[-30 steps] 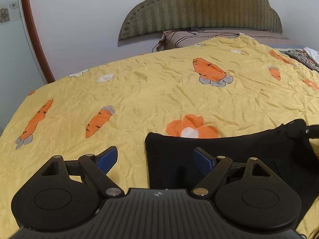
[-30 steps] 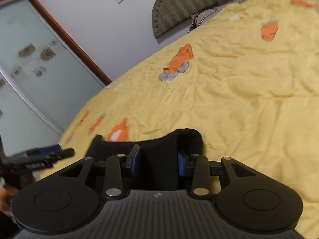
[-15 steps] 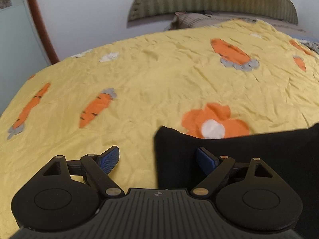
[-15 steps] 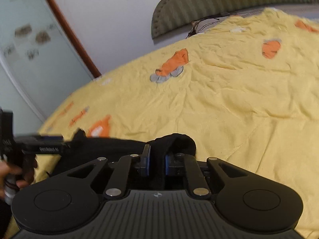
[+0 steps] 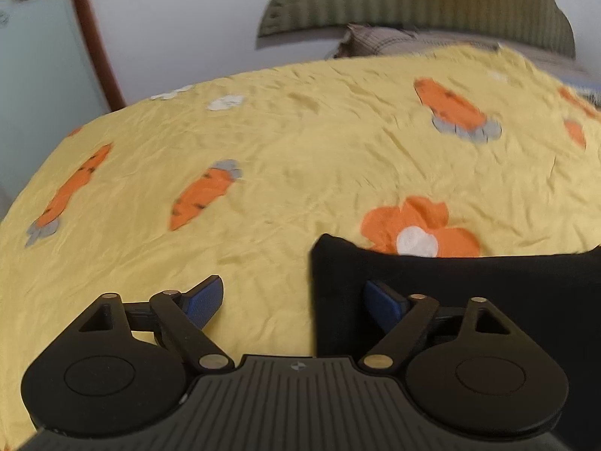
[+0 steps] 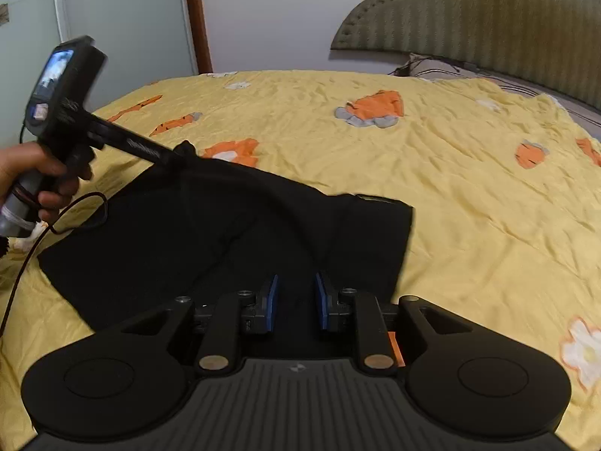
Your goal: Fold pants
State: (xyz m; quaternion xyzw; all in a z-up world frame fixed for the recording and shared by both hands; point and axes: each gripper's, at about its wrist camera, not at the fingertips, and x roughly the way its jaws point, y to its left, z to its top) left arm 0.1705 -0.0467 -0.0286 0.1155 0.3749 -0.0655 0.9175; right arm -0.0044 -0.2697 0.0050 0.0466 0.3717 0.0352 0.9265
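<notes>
Your black pants lie spread on the bed's yellow carrot-print cover. Only your right camera shows their whole spread, plus your hand holding the left claw at their far corner. That claw stands released, straddling the pants' edge. Your right claw (narrow gap) hovers over the cloth; whether it pinches any, you cannot tell.

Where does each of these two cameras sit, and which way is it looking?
Left wrist: on the left gripper, looking down its open jaws at the black pants' corner.
Right wrist: on the right gripper, looking across the pants; a hand holding the left gripper shows.
Shared: pants, yellow bedspread, green headboard.
</notes>
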